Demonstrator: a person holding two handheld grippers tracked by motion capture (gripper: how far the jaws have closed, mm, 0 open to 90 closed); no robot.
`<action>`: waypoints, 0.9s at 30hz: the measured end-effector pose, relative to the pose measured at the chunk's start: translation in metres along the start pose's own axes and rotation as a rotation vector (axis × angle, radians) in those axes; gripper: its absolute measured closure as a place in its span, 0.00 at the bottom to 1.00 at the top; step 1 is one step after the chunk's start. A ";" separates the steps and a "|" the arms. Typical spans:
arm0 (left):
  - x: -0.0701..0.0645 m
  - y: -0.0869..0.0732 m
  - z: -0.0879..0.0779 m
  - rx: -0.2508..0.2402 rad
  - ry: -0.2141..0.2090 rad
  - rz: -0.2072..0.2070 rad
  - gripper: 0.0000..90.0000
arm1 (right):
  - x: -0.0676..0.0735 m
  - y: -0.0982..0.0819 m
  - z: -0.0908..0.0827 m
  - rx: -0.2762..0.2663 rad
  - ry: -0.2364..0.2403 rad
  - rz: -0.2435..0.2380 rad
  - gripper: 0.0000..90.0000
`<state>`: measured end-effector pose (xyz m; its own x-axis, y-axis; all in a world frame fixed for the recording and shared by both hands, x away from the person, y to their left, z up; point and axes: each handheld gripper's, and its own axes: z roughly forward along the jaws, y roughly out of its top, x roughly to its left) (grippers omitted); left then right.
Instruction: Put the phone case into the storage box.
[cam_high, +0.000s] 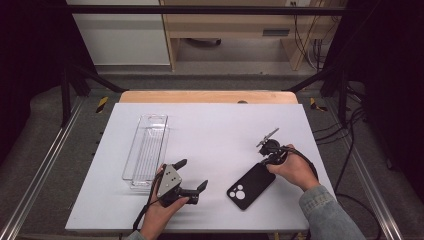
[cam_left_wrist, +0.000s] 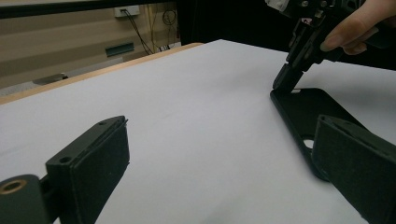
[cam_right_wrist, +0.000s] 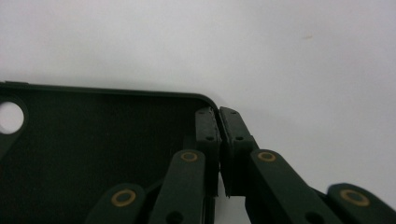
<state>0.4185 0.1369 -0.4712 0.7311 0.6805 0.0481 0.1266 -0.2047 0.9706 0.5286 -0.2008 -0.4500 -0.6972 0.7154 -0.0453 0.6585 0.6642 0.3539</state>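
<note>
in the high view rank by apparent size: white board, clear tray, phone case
1. white board, by far the largest.
2. clear tray, long and narrow.
3. phone case, smallest; the right gripper has its jaws shut on the case's rim.

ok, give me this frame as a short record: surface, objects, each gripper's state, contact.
surface: white tabletop
held object: black phone case with round camera cut-outs, lying flat, open side up
other object: clear plastic rectangular tray, far left, untouched
right gripper: shut on the phone case's edge wall at one end, one jaw inside the case, one outside
left gripper: open, jaws wide apart, nothing between them
left gripper position: between tray and phone case, apart from both
hands: one on each gripper, entering from the near edge
</note>
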 end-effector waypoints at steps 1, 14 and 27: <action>0.000 0.000 0.000 0.001 -0.001 0.000 0.04 | 0.000 -0.001 0.001 -0.001 0.004 0.001 0.96; -0.002 -0.001 0.000 0.002 -0.010 -0.013 0.04 | -0.005 -0.004 0.000 -0.024 0.037 0.060 0.99; 0.002 0.006 -0.004 -0.001 0.010 -0.047 0.05 | -0.010 -0.003 -0.019 -0.159 0.020 0.125 0.99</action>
<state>0.4184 0.1395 -0.4640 0.7179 0.6961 0.0052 0.1600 -0.1722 0.9720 0.5279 -0.2144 -0.4329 -0.6192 0.7848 0.0264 0.6885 0.5265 0.4987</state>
